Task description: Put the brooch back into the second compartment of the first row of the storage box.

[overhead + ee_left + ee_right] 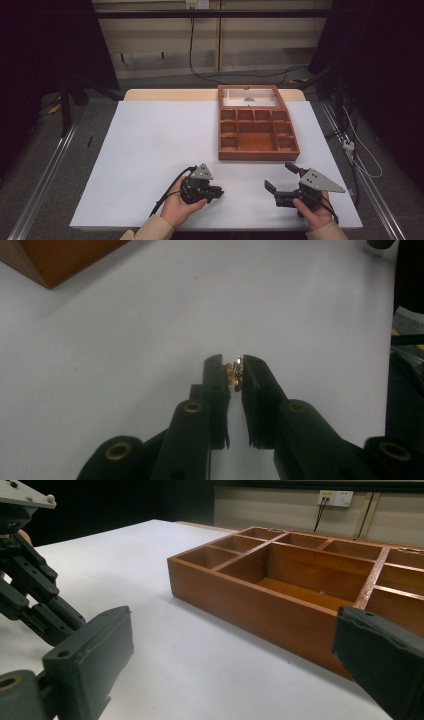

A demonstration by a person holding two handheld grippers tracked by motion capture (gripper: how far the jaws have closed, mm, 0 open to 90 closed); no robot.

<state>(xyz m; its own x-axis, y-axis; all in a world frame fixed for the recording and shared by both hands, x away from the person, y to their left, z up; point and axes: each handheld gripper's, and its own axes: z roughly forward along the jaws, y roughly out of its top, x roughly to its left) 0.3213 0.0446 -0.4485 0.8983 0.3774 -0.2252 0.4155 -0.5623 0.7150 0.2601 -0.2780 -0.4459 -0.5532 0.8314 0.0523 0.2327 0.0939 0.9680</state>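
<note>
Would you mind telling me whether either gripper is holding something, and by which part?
The left gripper pinches a small gold-coloured piece between its jaw tips; which part of it cannot be told. The right gripper is open and holds nothing.

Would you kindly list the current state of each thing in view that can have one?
Left gripper: shut on a small gold-coloured piece, held above the white table.
Right gripper: open, nothing between its jaws, near the table's front edge.
Wooden box: open, lid raised at the back; the compartments appear empty.
</note>
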